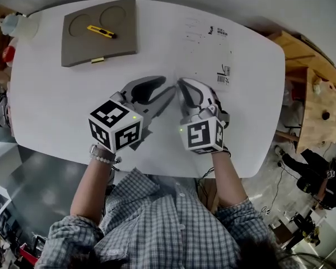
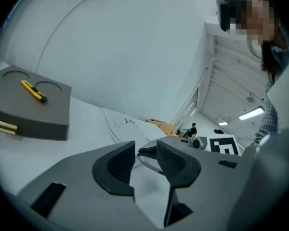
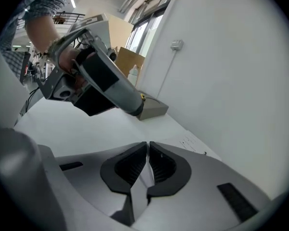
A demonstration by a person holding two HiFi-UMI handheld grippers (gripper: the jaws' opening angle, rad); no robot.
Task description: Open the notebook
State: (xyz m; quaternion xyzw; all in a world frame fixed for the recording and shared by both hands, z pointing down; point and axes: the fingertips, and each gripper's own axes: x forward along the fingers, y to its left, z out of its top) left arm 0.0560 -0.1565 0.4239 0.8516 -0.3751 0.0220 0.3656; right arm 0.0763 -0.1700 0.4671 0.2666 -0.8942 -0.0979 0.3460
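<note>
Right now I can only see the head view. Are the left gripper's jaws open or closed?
Observer: Open. In its own view the left gripper has its jaws apart, gripping nothing.
Operator: And the right one?
Observer: The right gripper has its jaws almost together. I can't tell whether a page of the notebook is caught between them.
Operator: What's behind the table?
Observer: A white wall with a small box on it and a cable hanging from the box.
</note>
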